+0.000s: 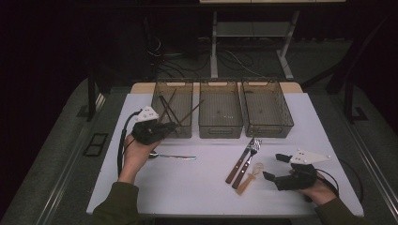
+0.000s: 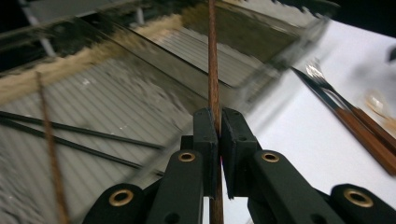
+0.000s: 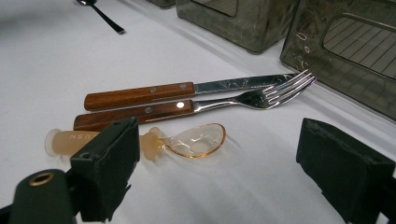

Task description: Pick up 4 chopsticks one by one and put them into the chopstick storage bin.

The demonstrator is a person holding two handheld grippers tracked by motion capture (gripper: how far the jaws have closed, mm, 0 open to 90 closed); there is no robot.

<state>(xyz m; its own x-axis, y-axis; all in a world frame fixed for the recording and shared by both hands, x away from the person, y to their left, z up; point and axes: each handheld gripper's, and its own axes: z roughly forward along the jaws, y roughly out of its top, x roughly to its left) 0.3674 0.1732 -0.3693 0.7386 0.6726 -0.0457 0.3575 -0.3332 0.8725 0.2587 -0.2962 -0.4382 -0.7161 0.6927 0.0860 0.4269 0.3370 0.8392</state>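
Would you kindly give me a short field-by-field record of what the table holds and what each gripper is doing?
left gripper: shut on a brown chopstick, at the left bin
left bin contents: more chopsticks
right gripper: open, empty, near the cutlery
table: knife, fork, clear orange spoon, metal spoon
middle bin, right bin: contents unclear

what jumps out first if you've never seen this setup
Three clear bins stand in a row at the back of the white table, the leftmost bin holding dark chopsticks. The left gripper is shut on a brown chopstick beside that bin. By the open right gripper lie a wood-handled knife and fork and an amber plastic spoon.
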